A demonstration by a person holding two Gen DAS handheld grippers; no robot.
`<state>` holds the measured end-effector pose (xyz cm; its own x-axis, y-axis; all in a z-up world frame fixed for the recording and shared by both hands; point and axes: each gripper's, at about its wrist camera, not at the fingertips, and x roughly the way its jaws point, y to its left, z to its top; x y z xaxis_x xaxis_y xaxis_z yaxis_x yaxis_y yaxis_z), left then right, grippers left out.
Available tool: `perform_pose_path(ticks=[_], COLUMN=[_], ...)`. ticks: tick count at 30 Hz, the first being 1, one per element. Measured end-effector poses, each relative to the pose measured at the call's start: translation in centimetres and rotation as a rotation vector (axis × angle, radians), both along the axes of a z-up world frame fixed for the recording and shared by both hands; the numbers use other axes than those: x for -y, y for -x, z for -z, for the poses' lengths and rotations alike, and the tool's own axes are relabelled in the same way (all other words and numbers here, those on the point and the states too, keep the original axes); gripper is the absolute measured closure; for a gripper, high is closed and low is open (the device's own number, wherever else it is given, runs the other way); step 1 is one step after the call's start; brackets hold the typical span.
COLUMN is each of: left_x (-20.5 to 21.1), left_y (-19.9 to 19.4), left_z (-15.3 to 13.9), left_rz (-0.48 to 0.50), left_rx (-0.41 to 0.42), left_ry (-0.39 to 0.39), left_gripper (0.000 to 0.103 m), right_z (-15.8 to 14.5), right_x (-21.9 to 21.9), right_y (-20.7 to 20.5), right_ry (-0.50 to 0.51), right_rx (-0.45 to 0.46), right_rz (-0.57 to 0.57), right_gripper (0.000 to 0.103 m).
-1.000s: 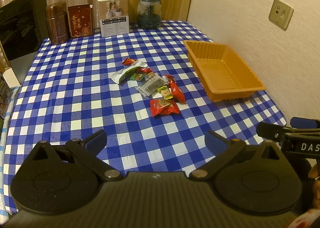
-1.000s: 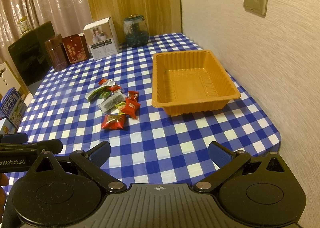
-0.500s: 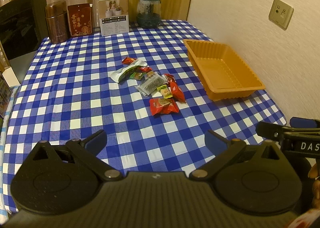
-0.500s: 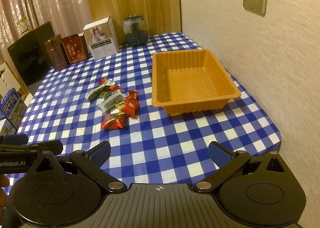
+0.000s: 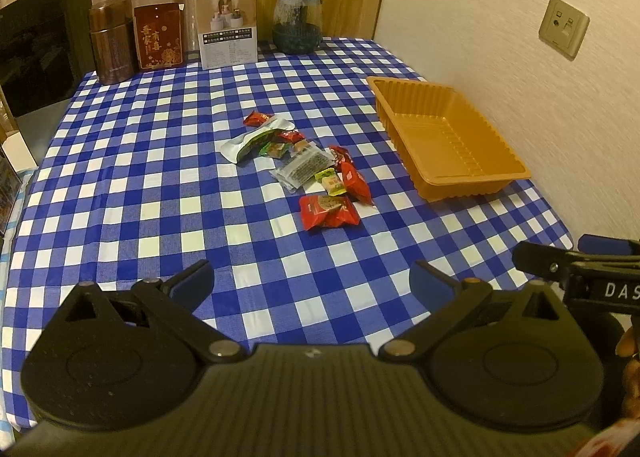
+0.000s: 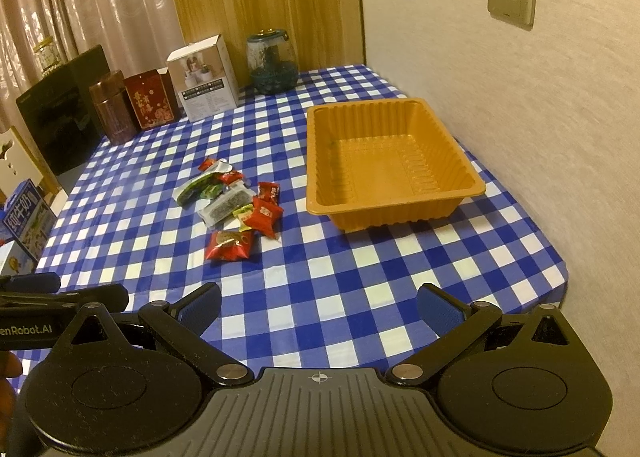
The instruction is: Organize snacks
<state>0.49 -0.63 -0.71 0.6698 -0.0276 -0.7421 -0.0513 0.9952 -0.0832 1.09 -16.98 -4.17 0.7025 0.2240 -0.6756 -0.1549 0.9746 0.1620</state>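
Covering the counter point(image 5: 120, 161), checked cloth is carrying an empty orange tray point(image 6: 440, 213); snack packets point(image 6: 236, 205) are lying just left of it. Both hand-held grippers, left point(image 5: 312, 281) and right point(image 6: 318, 307), are hovering released; approaching the nearest red packet point(image 5: 329, 212) low and squarely seems best.

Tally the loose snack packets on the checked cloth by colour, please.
red packets: 5
green packets: 3 (one is yellow-green)
clear packet: 1
Total: 9, as far as the overlapping pile shows.
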Motion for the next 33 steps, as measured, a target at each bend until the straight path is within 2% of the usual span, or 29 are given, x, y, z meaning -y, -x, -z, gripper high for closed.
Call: perform_pose_path(ticks=[7, 11, 17, 19, 20, 21, 27, 33], left_x=[-1.8, -3.0, -4.1, -4.1, -4.1, -4.2, -4.0, -2.5], left_y=[-1.8, -3.5, -6.3, -7.3, -7.9, -8.4, -11.5, -13.5], left_z=[0.6, 1.2, 2.5, 3.0, 3.4, 3.8, 6.6, 9.3], left_rz=[0.022, 0.084, 0.258, 0.316, 0.349, 0.380, 0.527, 0.711], left_rx=[0.011, 0.015, 0.023, 0.033, 0.034, 0.030, 0.011, 0.021], left_ry=[-0.049, -0.083, -0.103, -0.122, -0.131, -0.139, -0.178, -0.223], left_gripper=[0.000, 0.000, 0.001, 0.005, 0.005, 0.006, 0.013, 0.018], right_z=[0.6, 1.1, 2.1, 2.5, 2.7, 3.0, 5.2, 7.2], right_x=[-0.6, -1.1, -2.1, -2.5, -2.7, -2.9, -3.9, -4.2], right_y=[-0.6, -1.3, -3.4, -4.3, -4.8, -5.2, -8.1, -10.0], right_ry=[-0.026, -0.034, -0.042, -0.045, -0.048, -0.052, -0.058, -0.066], right_rx=[0.000, 0.006, 0.013, 0.011, 0.007, -0.002, -0.042, -0.075], right_rz=[-0.003, -0.006, -0.008, -0.010, -0.011, -0.011, -0.007, -0.007], right_gripper=[0.000, 0.001, 0.001, 0.005, 0.013, 0.015, 0.026, 0.030])
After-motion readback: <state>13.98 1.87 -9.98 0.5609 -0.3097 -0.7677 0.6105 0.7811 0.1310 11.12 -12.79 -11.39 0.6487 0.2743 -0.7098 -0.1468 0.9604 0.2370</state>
